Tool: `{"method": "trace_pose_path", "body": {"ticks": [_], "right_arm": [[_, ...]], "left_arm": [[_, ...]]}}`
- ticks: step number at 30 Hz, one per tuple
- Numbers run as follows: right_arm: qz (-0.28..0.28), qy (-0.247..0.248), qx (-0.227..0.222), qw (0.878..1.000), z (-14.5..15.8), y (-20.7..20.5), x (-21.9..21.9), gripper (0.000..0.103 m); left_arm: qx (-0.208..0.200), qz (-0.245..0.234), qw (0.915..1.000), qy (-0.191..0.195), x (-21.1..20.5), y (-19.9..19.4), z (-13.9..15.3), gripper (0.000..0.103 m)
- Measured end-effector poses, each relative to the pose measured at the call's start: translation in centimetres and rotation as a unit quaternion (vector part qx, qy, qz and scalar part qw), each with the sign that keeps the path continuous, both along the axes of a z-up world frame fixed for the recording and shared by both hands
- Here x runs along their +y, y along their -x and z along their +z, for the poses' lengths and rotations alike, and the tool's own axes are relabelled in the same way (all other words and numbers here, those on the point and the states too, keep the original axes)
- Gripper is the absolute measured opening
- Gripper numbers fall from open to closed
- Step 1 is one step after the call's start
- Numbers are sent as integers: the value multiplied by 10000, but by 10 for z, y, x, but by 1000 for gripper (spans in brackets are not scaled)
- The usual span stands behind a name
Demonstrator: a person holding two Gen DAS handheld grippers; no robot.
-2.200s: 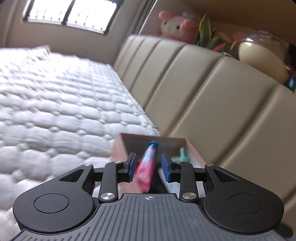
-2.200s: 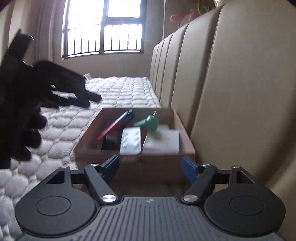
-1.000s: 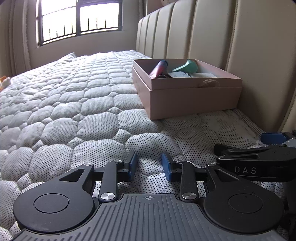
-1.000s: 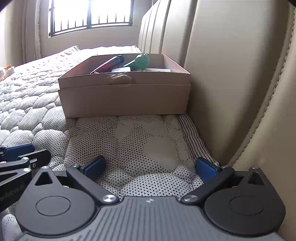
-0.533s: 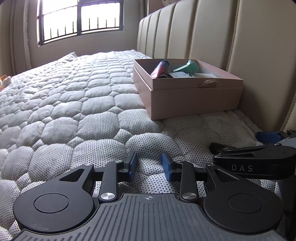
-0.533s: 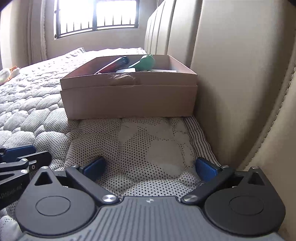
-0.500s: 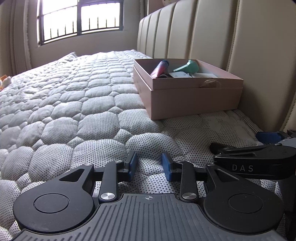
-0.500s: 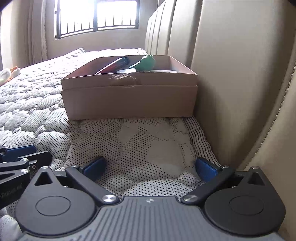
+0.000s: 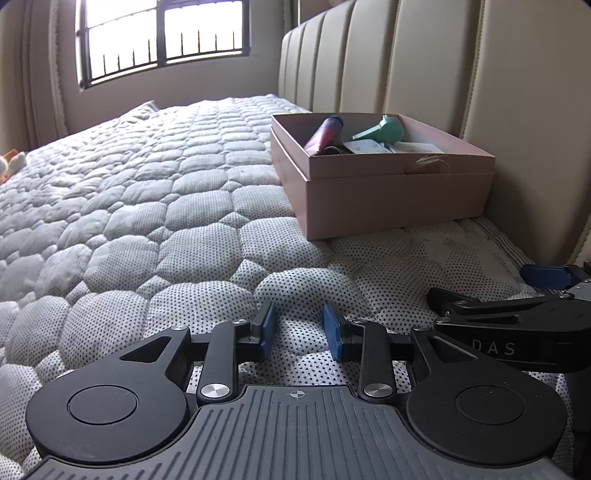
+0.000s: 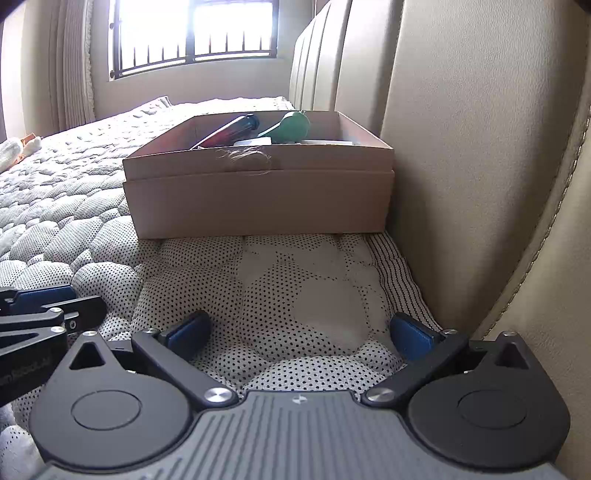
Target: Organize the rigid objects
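A pink cardboard box (image 9: pixel 395 199) (image 10: pixel 258 199) stands on the mattress against the padded headboard. In it lie a red tube with a blue cap (image 9: pixel 325 134) (image 10: pixel 231 134), a green plastic piece (image 9: pixel 384 129) (image 10: pixel 291 127) and white packets (image 9: pixel 369 147). My left gripper (image 9: pixel 299 328) rests low on the mattress well in front of the box, its jaws a small gap apart and empty. My right gripper (image 10: pixel 299 332) rests beside it, wide open and empty, and also shows at the right of the left wrist view (image 9: pixel 517 325).
The quilted white mattress (image 9: pixel 129 206) stretches left toward a barred window (image 9: pixel 162 33). The beige padded headboard (image 10: pixel 480 147) runs close along the right. A small soft toy (image 10: pixel 14 151) lies at the far left edge.
Both grippers have pulled back from the box and come down onto the mattress. The red tube left the left gripper and lies in the box. In the last half second almost nothing moved.
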State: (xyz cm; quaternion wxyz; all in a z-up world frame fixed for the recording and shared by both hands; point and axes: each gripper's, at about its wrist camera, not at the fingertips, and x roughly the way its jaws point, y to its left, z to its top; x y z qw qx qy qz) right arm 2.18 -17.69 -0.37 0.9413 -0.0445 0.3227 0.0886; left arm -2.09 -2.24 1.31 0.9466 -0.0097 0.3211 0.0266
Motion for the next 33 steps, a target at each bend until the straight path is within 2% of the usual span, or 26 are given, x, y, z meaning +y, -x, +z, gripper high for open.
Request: {"method": "trace_pose_path", "body": {"ticks": [17,24,33], "right_arm": [[0,1,-1,10000,0,0,0,103],[0,1,-1,10000,0,0,0,103],[-1,1,-1,10000,0,0,0,103]], "left_arm": [[-32,-29,9999,-152,-4,2,0,34],[-43,-33,10000,-2,-1,3,1,34],[-33,-41,10000,-17,0,2,1,33]]}}
